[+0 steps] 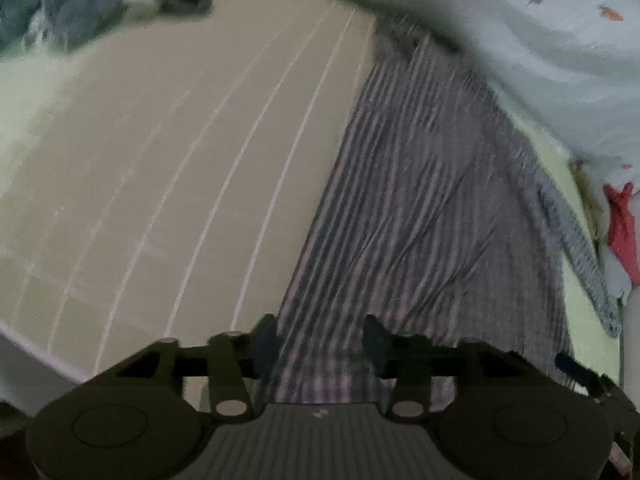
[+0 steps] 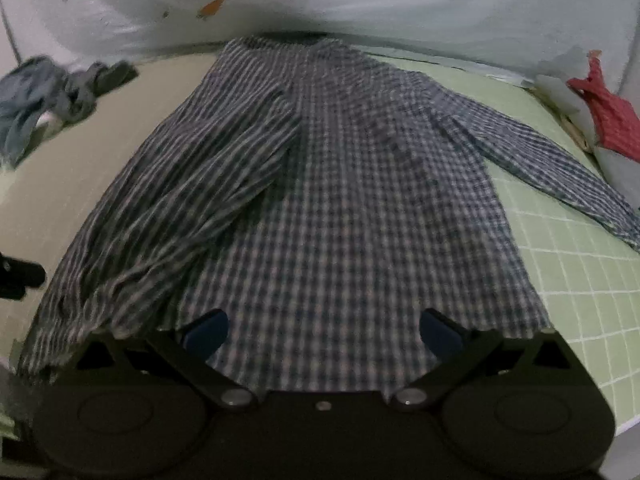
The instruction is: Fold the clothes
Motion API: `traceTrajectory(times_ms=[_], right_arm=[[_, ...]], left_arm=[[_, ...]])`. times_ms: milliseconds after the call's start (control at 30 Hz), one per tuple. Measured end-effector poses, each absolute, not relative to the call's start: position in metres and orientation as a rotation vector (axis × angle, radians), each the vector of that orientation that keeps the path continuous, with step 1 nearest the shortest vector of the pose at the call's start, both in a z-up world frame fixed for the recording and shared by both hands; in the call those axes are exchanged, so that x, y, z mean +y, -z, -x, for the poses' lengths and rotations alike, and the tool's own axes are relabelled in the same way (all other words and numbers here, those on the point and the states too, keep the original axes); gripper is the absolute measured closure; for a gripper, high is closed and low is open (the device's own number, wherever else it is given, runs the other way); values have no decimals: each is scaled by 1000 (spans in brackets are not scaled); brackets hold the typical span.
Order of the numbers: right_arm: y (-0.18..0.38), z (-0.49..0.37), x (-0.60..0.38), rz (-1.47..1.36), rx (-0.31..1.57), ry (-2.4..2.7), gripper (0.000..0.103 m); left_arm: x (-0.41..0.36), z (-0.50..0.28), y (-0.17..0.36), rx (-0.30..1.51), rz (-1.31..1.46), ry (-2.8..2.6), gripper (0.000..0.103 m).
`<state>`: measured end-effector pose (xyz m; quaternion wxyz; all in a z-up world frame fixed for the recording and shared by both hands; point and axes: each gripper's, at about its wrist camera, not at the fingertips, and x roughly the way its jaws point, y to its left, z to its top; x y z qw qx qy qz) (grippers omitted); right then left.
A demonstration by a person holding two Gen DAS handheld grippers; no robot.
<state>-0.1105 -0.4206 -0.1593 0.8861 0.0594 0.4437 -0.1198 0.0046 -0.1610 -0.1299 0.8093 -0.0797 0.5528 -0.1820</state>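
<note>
Left wrist view: the left gripper (image 1: 320, 340) sits low over the near edge of the checked shirt (image 1: 420, 200), its two fingers apart with cloth showing between them; whether the pads touch the fabric cannot be told, and nothing is clenched. The shirt runs up the right half of the picture, lying on a green mat (image 1: 160, 180) marked with white lines. The whole frame is smeared, so the check reads almost as stripes. The shirt's collar end is lost in shadow under a pale cloth (image 1: 540, 60) with small orange marks that fills the top right. A red garment (image 1: 622, 232) is cut off at the right edge. At top left a blue-grey heap of clothes (image 1: 80, 8) is too blurred to sort out. A small pale mark on the gripper body cannot be read.

Right wrist view: the right gripper (image 2: 322, 334) hovers at the shirt's (image 2: 340, 200) hem with its fingers spread wide and nothing between them but the cloth lying below. The shirt lies spread on the green mat (image 2: 580, 280), collar away from the camera; the sleeve on the left of the picture is folded in over the body, the other stretches out to the right and is cut by the frame edge. The heap of clothes (image 2: 48, 92) lies well apart at far left, the red garment (image 2: 608, 116) at far right against the pale cloth (image 2: 360, 0). A dark object at the left edge is cut off. No writing is readable.
</note>
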Motion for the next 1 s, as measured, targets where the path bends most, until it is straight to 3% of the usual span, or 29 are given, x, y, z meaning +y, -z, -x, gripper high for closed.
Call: traceTrajectory(times_ms=[67,200,300,800,1000], right_arm=[[160,110,-433,-158,915,257,0],[163,110,-465,-226,915,290,0],[168,111,-490,-257,923,312,0],[188,103,-645,-584,802,636,0],[195,94,-707,-574,723,813,0]], left_arm=[[-170,-5,117,1126,161,389,37],[-191,-3,94,1014,151,396,12],[-216,5,84,945,134,422,3],[-310,-23,58,755,-39,417,0],[-339,-73,72,790,-41,366,0]])
